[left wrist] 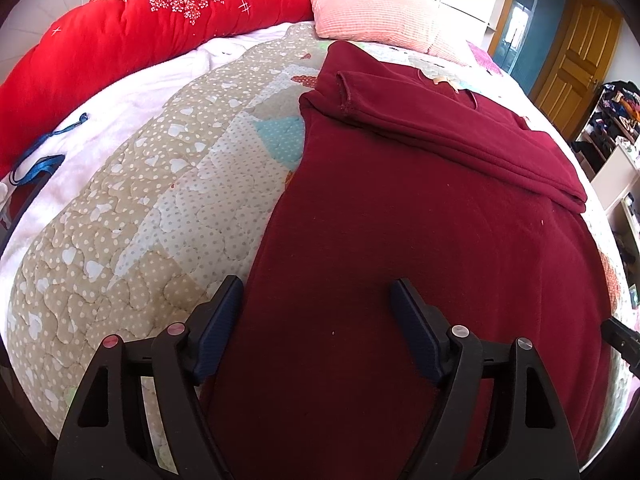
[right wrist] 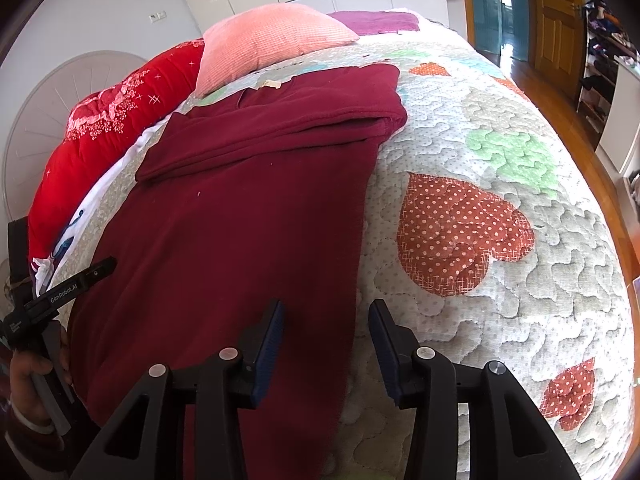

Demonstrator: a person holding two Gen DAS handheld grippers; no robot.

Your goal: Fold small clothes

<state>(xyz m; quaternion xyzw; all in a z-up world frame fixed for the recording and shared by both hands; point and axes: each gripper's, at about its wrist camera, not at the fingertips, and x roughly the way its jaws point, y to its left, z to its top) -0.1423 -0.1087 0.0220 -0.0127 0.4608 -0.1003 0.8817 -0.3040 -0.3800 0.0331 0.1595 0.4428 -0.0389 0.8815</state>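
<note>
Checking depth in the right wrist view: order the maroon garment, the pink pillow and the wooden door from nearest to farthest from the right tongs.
1. Maroon garment: between the right tongs, its edge there.
2. Pink pillow: beyond it, at the bed's head.
3. Wooden door: farthest, upper right.

Both views are taken from the grippers, angled steeply down and forward along the fingers, close above the bed (left wrist: 132, 208). The left view is set over the garment's (left wrist: 400, 240) left edge, the right over its right edge (right wrist: 240, 220). Garment, quilt and pillow (right wrist: 272, 40) are shared.
</note>
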